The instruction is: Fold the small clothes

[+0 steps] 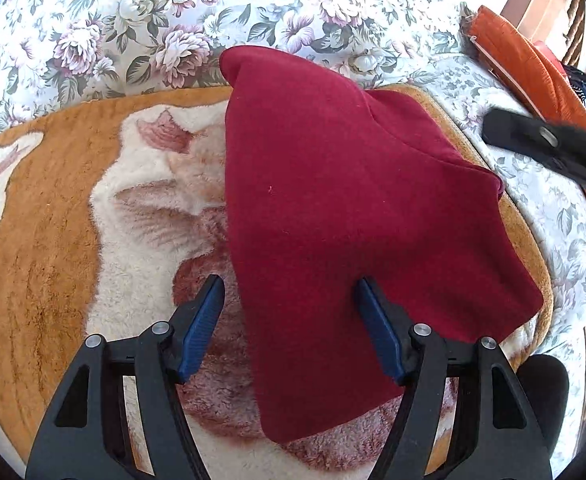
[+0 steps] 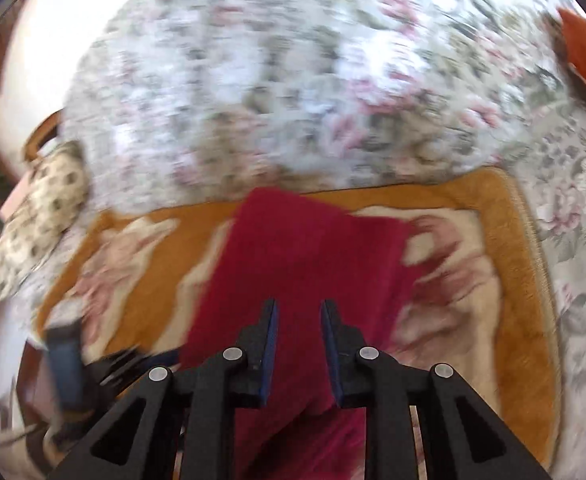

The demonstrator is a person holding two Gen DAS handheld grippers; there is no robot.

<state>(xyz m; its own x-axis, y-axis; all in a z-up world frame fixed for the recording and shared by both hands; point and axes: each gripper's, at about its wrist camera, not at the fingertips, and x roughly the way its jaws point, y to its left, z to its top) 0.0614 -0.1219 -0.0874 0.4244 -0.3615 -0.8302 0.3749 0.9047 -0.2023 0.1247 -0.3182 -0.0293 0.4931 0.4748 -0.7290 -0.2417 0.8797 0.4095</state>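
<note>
Evidently the fold is partly made: the dark red garment lies on the plush orange-and-cream blanket, doubled over itself so that an upper layer ends in a slanting edge across the cloth, and its far tip just overhangs the blanket's far edge onto the floral bedspread. The garment sits toward the blanket's right side, its right-hand corner close to the blanket's right border. The left gripper hangs over the near edge of the cloth with its blue-padded jaws spread wide; one pad stands over bare blanket, the other over the red fabric, and nothing is pinched between them, which suggests it is lining up to take that near hem for the next fold. The right gripper shows in its own blurred view with jaws narrowed to a slim gap, no cloth caught in that gap, the red fabric lying below and beyond them; seen from the left wrist it is away at the right, off the garment and over the bedspread. An orange cushion-like thing rests near the bedspread's far right corner, well apart from the work.
</note>
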